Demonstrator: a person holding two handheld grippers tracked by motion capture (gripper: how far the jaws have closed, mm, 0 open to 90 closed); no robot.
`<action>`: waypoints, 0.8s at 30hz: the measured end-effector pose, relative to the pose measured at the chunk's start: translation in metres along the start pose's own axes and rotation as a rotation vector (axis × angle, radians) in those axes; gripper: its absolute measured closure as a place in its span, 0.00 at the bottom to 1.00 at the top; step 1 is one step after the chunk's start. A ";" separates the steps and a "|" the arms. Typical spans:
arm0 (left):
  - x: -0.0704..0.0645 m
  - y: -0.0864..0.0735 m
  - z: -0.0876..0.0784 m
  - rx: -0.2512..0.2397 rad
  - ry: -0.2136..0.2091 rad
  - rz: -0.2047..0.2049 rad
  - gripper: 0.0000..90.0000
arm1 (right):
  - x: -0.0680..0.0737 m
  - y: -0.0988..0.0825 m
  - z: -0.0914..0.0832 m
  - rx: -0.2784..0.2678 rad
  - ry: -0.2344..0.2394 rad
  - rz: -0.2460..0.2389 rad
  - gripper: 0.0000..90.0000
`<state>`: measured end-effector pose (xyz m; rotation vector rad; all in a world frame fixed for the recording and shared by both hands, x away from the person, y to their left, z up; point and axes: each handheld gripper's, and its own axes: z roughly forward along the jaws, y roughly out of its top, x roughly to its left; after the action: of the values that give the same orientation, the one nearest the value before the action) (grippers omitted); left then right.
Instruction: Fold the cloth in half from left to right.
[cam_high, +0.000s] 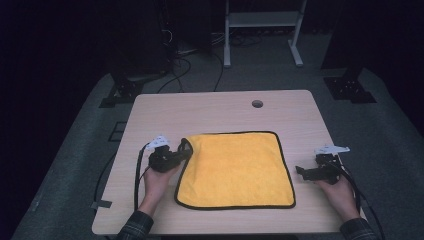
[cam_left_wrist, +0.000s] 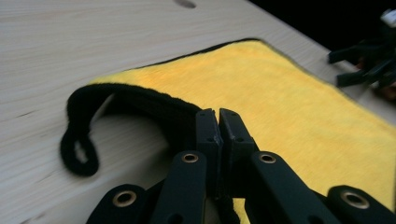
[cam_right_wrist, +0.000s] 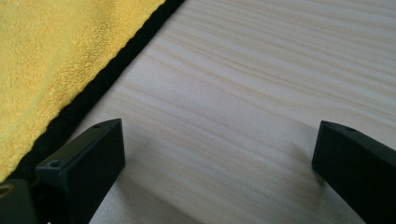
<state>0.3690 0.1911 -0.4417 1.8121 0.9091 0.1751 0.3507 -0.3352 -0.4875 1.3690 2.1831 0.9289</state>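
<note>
**Left jaws clamped on the cloth's black hem, right jaws wide over bare wood**

Where the person's forearms enter at the bottom of the high view, checked sleeves lead up to two hands, each gripping a black tool on the pale wooden table (cam_high: 150, 107). At lower left of centre, the left gripper (cam_high: 181, 154) has its jaws pressed together on the black-bound edge of the yellow cloth (cam_high: 235, 170); in the left gripper view the two black jaws meet at the middle of the frame with the hem pinched between them, and the corner beside them is lifted off the wood, curling over to the left, where a small black hanging loop (cam_left_wrist: 77, 151) rests on the table. At lower right, the right gripper (cam_high: 302, 172) sits just off the cloth's right edge, jaws spread wide with nothing between them; its own view shows bare wood grain between the two black jaws and the cloth's hem running up the left of the frame. The cloth lies flat across the table's middle. Farther up, a round cable hole (cam_high: 257, 104) sits near the far edge. Beyond the table, a white frame (cam_high: 262, 30) stands on dark carpet at the top centre. No writing or label can be read anywhere.
</note>
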 end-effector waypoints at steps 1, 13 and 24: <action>0.000 0.000 0.000 0.000 0.000 0.000 0.97 | 0.000 0.000 0.000 0.000 0.000 0.000 0.02; -0.018 0.018 0.025 -0.014 -0.097 0.034 0.97 | 0.000 0.000 0.000 0.000 0.002 -0.002 0.02; -0.039 0.031 0.060 -0.005 -0.179 0.049 0.97 | 0.000 0.000 0.000 0.000 0.000 -0.001 0.02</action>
<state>0.3879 0.1165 -0.4301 1.8141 0.7381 0.0448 0.3505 -0.3351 -0.4876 1.3675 2.1839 0.9287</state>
